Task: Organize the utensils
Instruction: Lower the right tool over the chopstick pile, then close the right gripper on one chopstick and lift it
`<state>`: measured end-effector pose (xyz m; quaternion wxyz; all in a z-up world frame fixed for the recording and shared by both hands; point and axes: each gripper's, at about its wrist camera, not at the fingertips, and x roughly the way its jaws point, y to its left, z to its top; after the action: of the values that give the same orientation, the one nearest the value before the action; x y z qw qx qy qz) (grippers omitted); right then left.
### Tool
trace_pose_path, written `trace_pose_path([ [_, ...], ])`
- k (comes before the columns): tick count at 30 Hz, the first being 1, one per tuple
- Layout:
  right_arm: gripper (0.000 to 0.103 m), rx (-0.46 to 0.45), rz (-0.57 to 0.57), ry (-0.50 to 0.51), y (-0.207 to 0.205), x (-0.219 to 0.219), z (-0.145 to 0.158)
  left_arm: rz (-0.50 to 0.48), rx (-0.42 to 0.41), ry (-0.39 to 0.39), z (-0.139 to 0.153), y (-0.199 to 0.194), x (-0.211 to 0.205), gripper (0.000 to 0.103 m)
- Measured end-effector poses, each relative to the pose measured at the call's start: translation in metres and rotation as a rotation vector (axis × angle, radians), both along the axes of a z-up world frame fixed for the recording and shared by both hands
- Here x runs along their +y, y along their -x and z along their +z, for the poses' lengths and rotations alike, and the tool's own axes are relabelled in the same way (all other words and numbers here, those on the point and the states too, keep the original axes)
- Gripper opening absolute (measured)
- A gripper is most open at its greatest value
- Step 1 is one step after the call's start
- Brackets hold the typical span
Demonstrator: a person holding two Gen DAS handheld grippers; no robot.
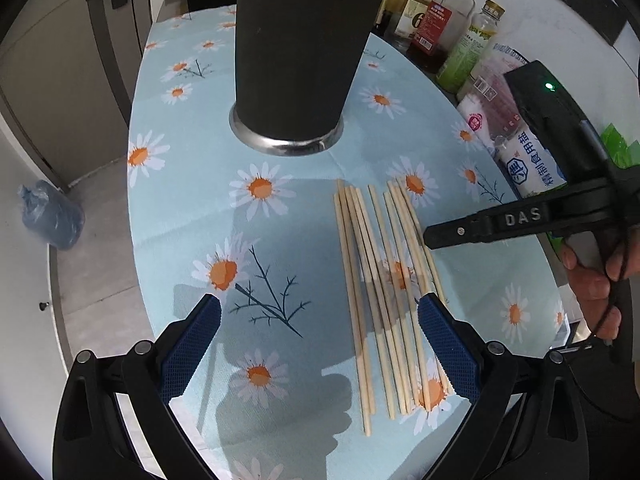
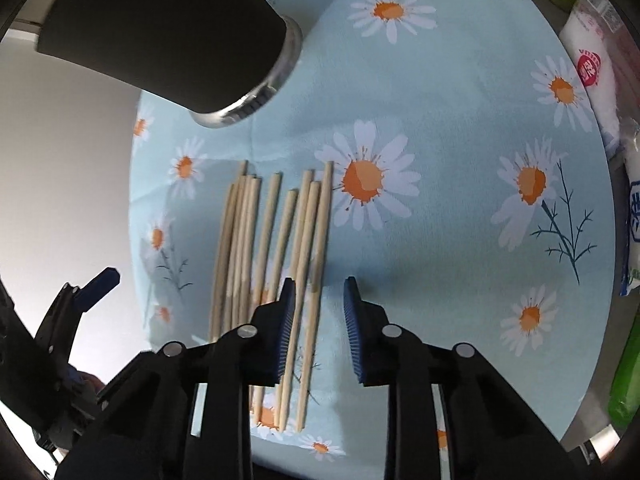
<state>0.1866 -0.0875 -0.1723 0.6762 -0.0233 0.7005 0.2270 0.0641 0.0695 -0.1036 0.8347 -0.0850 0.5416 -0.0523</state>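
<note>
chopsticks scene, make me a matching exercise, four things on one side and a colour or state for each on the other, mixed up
Things:
1. chopsticks
2. utensil holder
3. left gripper
4. tablecloth

Descriptions:
a. black, upright on a metal base
b. light blue with daisies
c. pale wood, lying flat side by side
d. open wide, holding nothing

Pairs: 1-c, 2-a, 3-d, 4-b

Daisy-print table and its load

The table [image 1: 192, 208], under a blue daisy cloth, carried a dark holder [image 1: 296, 56]; wooden chopsticks [image 1: 380, 292] lay loosely side by side near its base, with bottles [image 1: 452, 24] and salt bags [image 1: 516, 148] beyond them.
</note>
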Motion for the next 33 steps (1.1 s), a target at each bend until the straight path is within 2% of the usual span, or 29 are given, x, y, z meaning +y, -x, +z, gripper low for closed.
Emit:
trace_pose_path([
  [4, 0.018, -0.016, 0.002, 0.067, -0.003, 0.008, -0.002, -0.012, 0.017, -0.012, -0.007, 0.004, -0.005, 0.096],
  [12, 0.018, -0.143, 0.060, 0.281, 0.013, 0.052, -0.002, -0.019, 0.046, -0.019, -0.022, 0.010, -0.009, 0.096],
  [17, 0.014, -0.176, 0.057, 0.328, 0.021, 0.066, -0.005, -0.007, 0.075, -0.021, -0.025, 0.013, -0.010, 0.096],
  [21, 0.006, -0.185, 0.062, 0.331, 0.025, 0.069, -0.004, -0.013, 0.082, -0.035, -0.025, 0.011, -0.011, 0.096],
  [26, 0.005, -0.144, 0.023, 0.251, 0.022, 0.049, -0.008, 0.025, 0.134, -0.052, -0.038, 0.003, 0.002, 0.096],
  [33, 0.005, -0.093, -0.057, 0.122, 0.029, 0.020, 0.000, 0.028, 0.139, -0.066, -0.036, -0.014, 0.012, 0.096],
])
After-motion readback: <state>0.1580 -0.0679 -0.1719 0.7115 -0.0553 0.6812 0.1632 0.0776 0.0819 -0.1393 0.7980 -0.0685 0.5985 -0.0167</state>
